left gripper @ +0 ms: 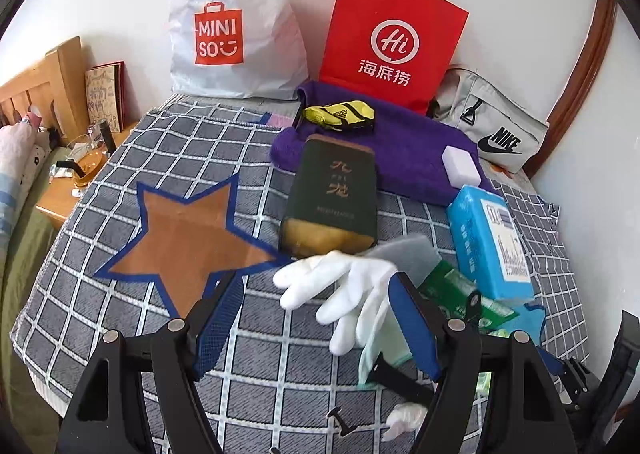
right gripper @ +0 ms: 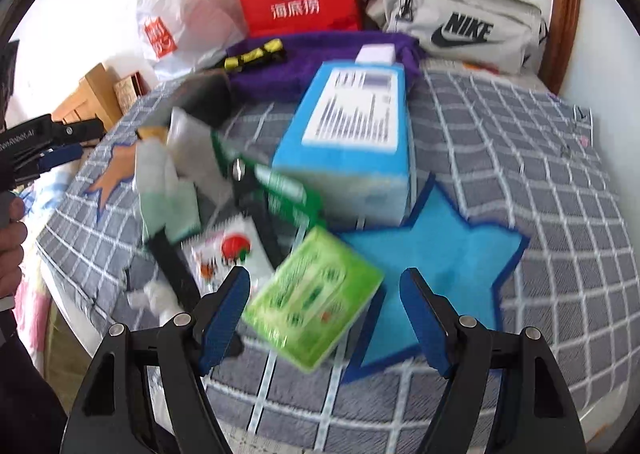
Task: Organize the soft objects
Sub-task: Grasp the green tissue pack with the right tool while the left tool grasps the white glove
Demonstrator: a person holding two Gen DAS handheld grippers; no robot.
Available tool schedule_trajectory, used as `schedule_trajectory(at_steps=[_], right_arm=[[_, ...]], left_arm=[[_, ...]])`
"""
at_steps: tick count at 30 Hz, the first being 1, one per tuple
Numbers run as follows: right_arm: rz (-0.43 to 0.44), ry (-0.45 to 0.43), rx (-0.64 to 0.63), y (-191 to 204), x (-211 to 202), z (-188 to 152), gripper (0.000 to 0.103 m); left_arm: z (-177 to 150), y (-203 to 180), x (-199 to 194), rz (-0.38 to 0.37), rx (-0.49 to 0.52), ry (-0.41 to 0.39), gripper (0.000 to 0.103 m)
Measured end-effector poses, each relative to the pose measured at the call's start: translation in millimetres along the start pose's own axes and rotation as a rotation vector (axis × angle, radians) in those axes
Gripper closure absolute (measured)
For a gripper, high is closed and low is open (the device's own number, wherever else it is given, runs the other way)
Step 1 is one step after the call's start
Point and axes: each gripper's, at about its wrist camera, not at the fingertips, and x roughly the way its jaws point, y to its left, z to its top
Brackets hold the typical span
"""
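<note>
Hovering above a grey checked cloth, the left gripper holds its blue-padded fingers spread wide, clamped on nothing. A white glove lies between them, nearer the finger at 3 o'clock, its cuff toward the camera. At 10 o'clock from the glove a brown star edged in blue lies flat on the cloth. A dark green box with gold characters lies at 12 o'clock from the glove, one end on a purple towel. On the towel rest a yellow-and-black pouch and a white sponge block. A blue tissue pack lies at 2 o'clock from the glove, with a green packet beside it. Against the wall stand a white MINISO bag and a red paper bag; a grey Nike pouch lies at the towel's 3 o'clock side.

From the right wrist view, blurred, the right gripper also stands open, gripping nothing. A light green packet lies between its fingers, overlapping the 9 o'clock edge of a blue star. The tissue pack sits at 12 o'clock from the packet, the glove at 10 o'clock. A small white sachet printed with a tomato lies just beside the packet at 9 o'clock.
</note>
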Motion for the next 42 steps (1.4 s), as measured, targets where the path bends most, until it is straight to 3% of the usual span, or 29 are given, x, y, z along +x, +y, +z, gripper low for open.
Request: schedule_trajectory(at_steps=[9,19,27,28,29,30,31,33,42], right_arm=[[-0.007,0.038,0.056,8.7,29.2,-20.5,0.026],[-0.006,-0.025,0.003,0.6,23.1,-29.1,0.032],[-0.022,-0.036,0.000,-10.3,16.6,-35.0,0.032],[-0.018,-0.034,0.000,-11.4,17.3,-35.2,0.032],[-0.013,-0.033,0.003,-12.5,17.8,-35.4,0.032],[-0.008,-0.033,0.005,-13.6,18.4,-35.4,0.032],[-0.005,-0.033,0.004,-13.9,18.9,-35.4,0.032],[-0.006,-0.036,-0.007,-13.4,19.5,-35.2,0.032],[-0.009,-0.051,-0.021,-10.4,24.0,-30.9,0.032]], left_arm=[[-22.4,8.3,2.8,-0.037,0.003,0.022,0.029],[-36.5,-21.0,36.0,-0.085,0.065,0.065,0.029],[-31.9,-45.6,79.8,0.020,0.133,0.100,0.030],[-31.5,-46.3,84.5,0.044,0.142,0.110,0.033],[-31.1,-45.4,87.6,0.052,0.143,0.112,0.051],[-30.9,-43.4,90.0,0.046,0.135,0.121,0.062],[-30.1,-40.1,90.2,0.028,0.117,0.122,0.063],[-28.9,-34.1,85.9,0.008,0.097,0.109,0.082],[-25.2,-0.6,61.8,0.010,0.019,0.058,0.084]])
